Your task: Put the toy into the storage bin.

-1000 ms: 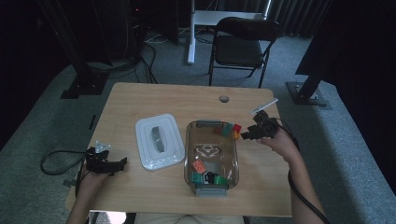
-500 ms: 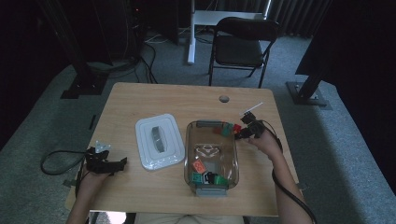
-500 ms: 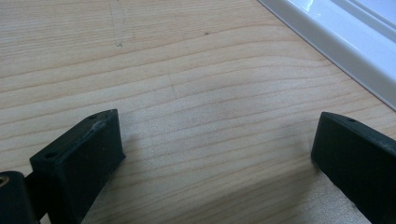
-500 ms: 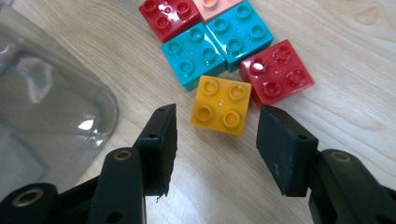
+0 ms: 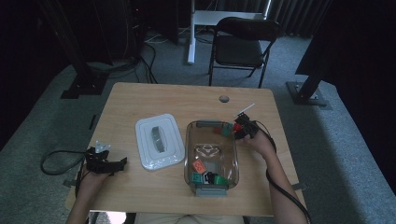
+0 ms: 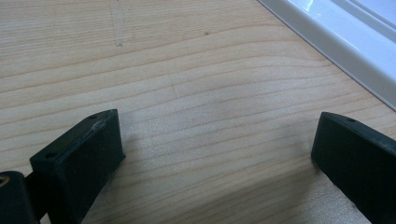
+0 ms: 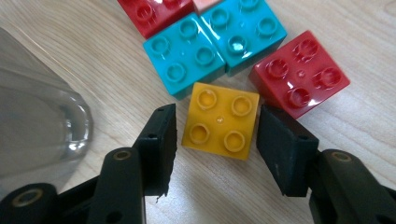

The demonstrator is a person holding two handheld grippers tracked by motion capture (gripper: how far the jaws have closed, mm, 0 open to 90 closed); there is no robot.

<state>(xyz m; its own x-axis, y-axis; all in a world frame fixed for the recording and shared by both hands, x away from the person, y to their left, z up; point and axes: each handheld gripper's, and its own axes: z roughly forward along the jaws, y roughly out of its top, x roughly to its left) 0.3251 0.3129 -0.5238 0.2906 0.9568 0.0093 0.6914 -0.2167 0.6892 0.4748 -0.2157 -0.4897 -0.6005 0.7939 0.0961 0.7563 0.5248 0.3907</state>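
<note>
A yellow four-stud brick (image 7: pixel 220 120) lies on the wooden table between the jaws of my right gripper (image 7: pixel 218 122). The right pad is at the brick's edge and the left pad stands a little off it, so the gripper is open around the brick. Two teal bricks (image 7: pixel 184 56) and a red brick (image 7: pixel 299 74) lie just beyond. In the high view my right gripper (image 5: pixel 240 128) is low at the far right corner of the clear container (image 5: pixel 189 154). My left gripper (image 5: pixel 105 161) rests open on bare wood at the table's near left, nothing between its jaws.
A white lid (image 5: pixel 159 140) lies left of the container, and its rim (image 6: pixel 336 37) runs past the left gripper. The container holds an orange brick (image 5: pixel 198 166) and green ones (image 5: pixel 212 177). Its glass wall (image 7: pixel 42 126) curves close beside the right gripper's left jaw.
My right hand has come down and a little leftward toward the bricks at the container's far right corner. The left hand has stayed put.
</note>
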